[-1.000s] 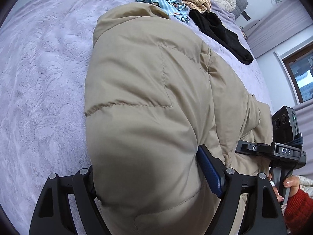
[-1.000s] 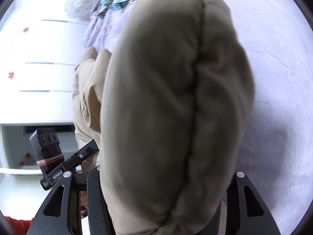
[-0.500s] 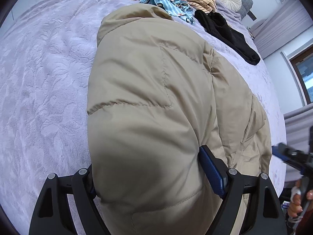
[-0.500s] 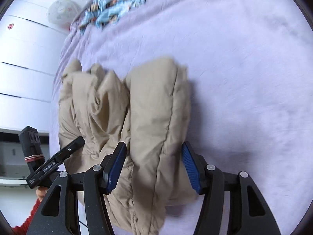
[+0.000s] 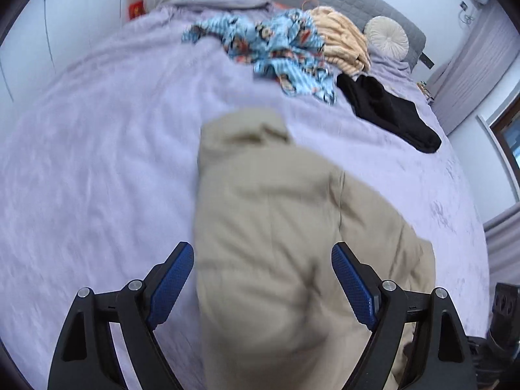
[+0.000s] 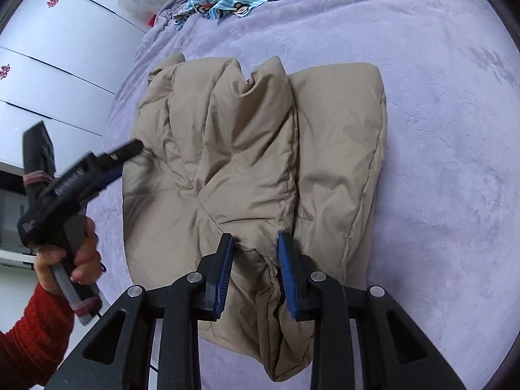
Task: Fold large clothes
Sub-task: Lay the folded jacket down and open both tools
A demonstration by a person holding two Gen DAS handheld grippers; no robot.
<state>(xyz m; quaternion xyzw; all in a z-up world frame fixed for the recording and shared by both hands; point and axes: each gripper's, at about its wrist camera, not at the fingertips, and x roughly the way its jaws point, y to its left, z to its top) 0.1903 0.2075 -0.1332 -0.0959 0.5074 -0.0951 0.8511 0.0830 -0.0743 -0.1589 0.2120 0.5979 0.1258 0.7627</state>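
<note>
Right wrist view: a fold of the tan jacket (image 6: 260, 149) is pinched by the just-closing right gripper (image 6: 255, 260) at lower centre, seemingly for folding; the left gripper (image 5: 263, 279) is spread wide, holding nothing.

The left tongs (image 5: 262, 287) stand wide, having just opened further, over the tan puffer jacket (image 5: 286, 227) on the lilac bed (image 5: 97, 162). Beyond lie blue patterned pyjamas (image 5: 279, 45) and a black garment (image 5: 386, 110).
</note>
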